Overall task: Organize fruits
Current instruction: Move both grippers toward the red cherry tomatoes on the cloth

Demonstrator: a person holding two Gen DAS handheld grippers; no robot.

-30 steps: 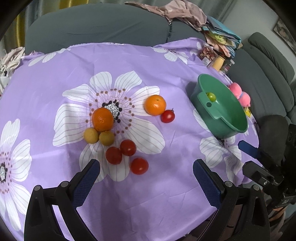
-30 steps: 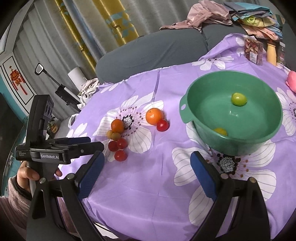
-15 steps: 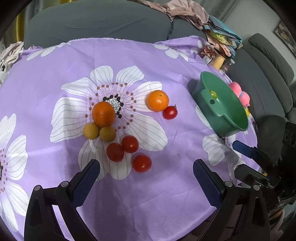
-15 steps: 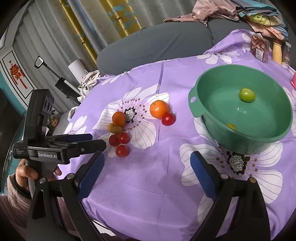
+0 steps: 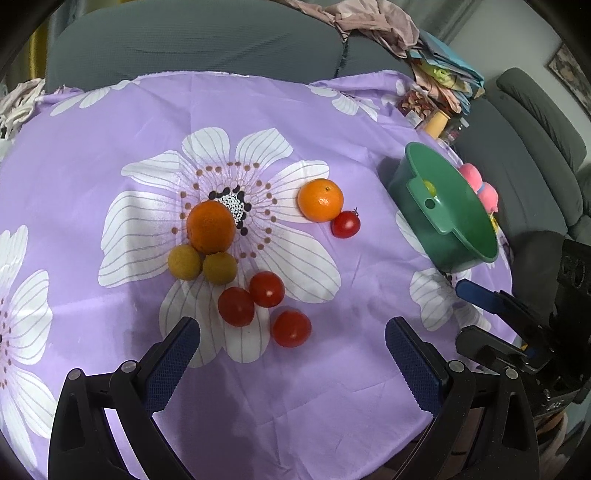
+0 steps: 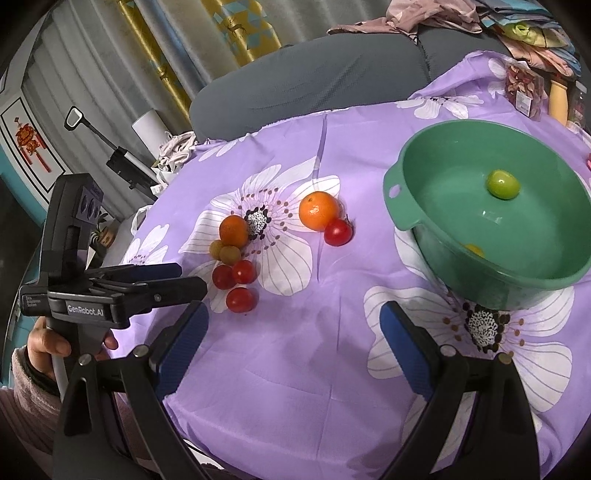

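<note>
Grey sofa cushions [image 5: 192,40] curve behind the round tabletop [image 5: 332,398], which is draped in a purple cloth printed with big white flowers; gold-patterned curtains [image 6: 236,33] hang beyond in the right wrist view, and a heap of folded clothes [image 5: 439,74] sits on the sofa back.

Next in size, a green bowl [image 6: 443,236] stands on the cloth toward the right edge. Inside it lies a green fruit [image 6: 502,184], and a yellow one [image 6: 473,250] shows only partly behind the near wall, so what kind it is I cannot tell.

Both claws stand released with nothing between their blue pads. The left claw [image 5: 291,354] hangs above the near part of the cloth, and the fruit cluster lies just ahead of it. The right claw [image 6: 291,332] hovers over bare cloth, the bowl ahead to its right and the loose fruit ahead to its left. A hand [image 6: 48,343] in a pinkish sleeve grips the left tool's handle.

On the central flower rests a dark orange [image 5: 210,227], touching two small yellow-brown fruits [image 5: 201,264] below it. Nearer the left claw sit three red tomatoes [image 5: 264,308], two touching and one just apart. A lighter orange [image 5: 320,200] lies well to the right, with a fourth tomato [image 5: 345,225] touching it, between the cluster and the bowl.
</note>
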